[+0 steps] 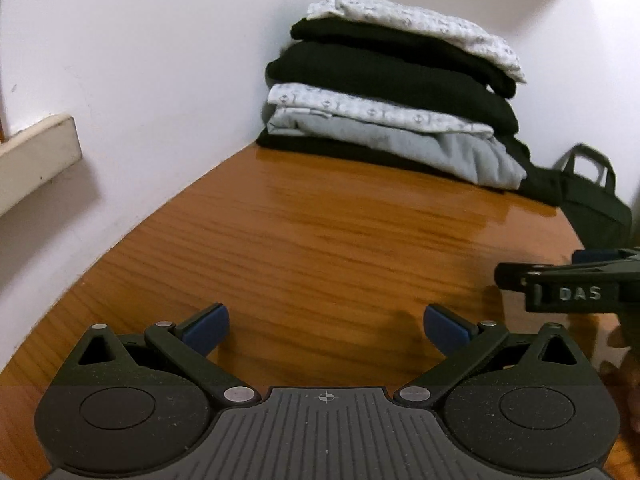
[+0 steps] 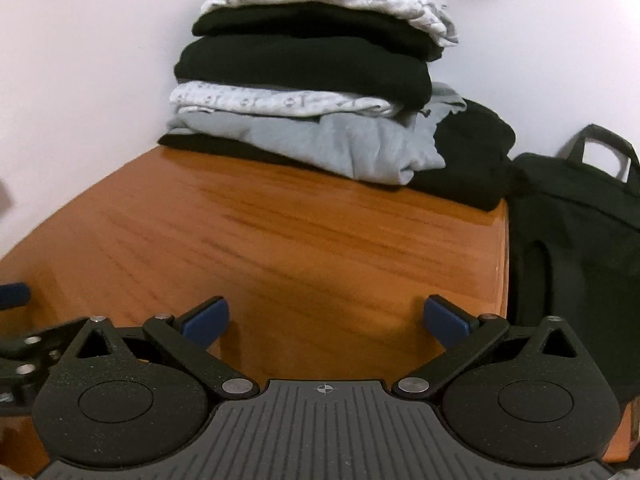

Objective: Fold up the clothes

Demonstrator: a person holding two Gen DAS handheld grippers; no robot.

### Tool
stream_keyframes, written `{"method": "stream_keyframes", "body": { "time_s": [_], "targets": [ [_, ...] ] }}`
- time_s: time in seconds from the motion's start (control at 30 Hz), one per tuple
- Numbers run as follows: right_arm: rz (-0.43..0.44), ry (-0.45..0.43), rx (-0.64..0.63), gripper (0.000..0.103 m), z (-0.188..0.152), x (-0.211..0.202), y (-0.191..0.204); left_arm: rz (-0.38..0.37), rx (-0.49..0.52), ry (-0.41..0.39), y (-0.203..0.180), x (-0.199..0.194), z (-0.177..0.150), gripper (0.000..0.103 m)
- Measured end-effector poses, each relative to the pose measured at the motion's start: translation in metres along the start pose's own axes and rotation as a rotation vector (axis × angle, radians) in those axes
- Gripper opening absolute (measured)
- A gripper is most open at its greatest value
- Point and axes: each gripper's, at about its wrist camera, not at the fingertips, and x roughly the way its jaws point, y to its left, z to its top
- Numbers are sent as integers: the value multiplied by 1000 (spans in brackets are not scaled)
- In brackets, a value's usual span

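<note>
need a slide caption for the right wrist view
Open right tongs hover empty over a wooden table, facing a stack of folded clothes beside a black bag.

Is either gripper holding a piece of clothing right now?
No: the left gripper and right gripper are open over the bare table.

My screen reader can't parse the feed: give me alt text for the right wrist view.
A stack of folded clothes, patterned white, black and grey, sits at the far end of a wooden table against a white wall. The open right gripper hovers empty over bare wood, with a dark bag beside the table's right edge.
</note>
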Motion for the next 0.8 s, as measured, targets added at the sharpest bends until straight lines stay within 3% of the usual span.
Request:
{"method": "stream_keyframes", "body": {
  "time_s": [0.33, 0.47, 0.53, 0.63, 0.7, 0.8],
  "targets": [
    [33, -6, -9, 103, 7, 10, -7, 5, 1, 10, -15, 14, 12, 103],
    [112, -9, -28, 103, 8, 8, -10, 6, 26, 20, -20, 17, 10, 103],
    [251, -64, -9, 103, 11, 2, -26, 1, 14, 6, -18, 15, 10, 103],
    [542, -288, -12, 103, 26, -14, -70, 14, 0, -38, -14, 8, 9, 103],
    [546, -350, -96, 103, 57, -18, -88, 10, -10, -54, -12, 5, 12, 103],
    [462, -457, -230, 103, 113, -18, -103, -14, -27, -60, -10, 2, 16, 103]
  ]
}}
